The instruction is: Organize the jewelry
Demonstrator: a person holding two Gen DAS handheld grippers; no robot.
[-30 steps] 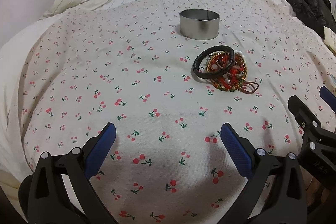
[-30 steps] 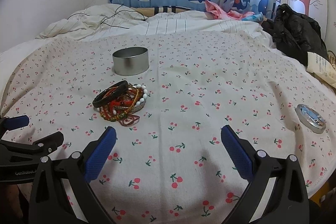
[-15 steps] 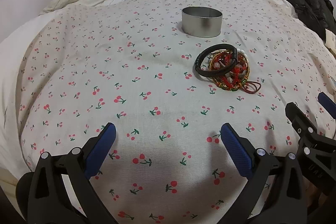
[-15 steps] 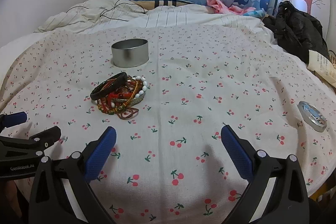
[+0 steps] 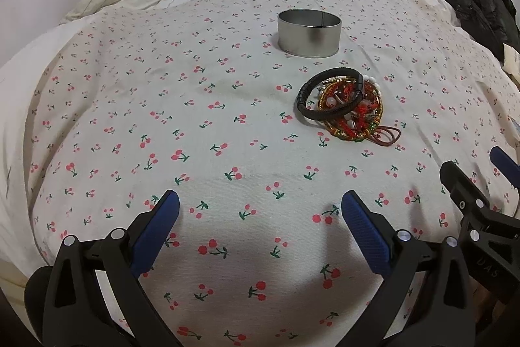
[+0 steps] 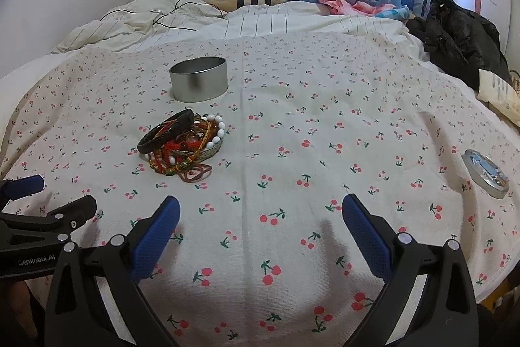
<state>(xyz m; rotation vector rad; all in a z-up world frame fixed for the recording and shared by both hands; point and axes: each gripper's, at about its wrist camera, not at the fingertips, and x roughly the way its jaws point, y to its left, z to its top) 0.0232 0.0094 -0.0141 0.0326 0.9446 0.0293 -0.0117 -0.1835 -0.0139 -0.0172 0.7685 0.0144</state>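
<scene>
We had the left gripper (image 5: pixel 260 210) and right gripper (image 6: pixel 260 212) both spread wide, nothing between the pads, hovering over the near edge of the cherry-print sheet (image 5: pixel 201 126).

The jewelry pile (image 5: pixel 344 113) sat on the sheet, just on the near side of the round tin (image 5: pixel 308 33), close but not touching it. From the left gripper the pile lay ahead and to the right; from the right gripper, where it shows at (image 6: pixel 183 147), ahead and to the left. So it sat roughly between the two tools, well apart from both. We judged neither arm clearly nearer; fisheye distortion made that hard to call.

The black braided bracelet (image 5: pixel 328 96) lay on top of the pile, propped at a tilt, its ring running near-left to far-right in the left view. That one looked like the easiest first pick. Tin open at the top; we couldn't see inside it from either camera. A small round lid-like disc (image 6: pixel 486 173) lay far right on the sheet.

Versus 1 s earlier: both cameras had moved in slightly toward the pile and tin; jaws unchanged, pile and tin unmoved.
</scene>
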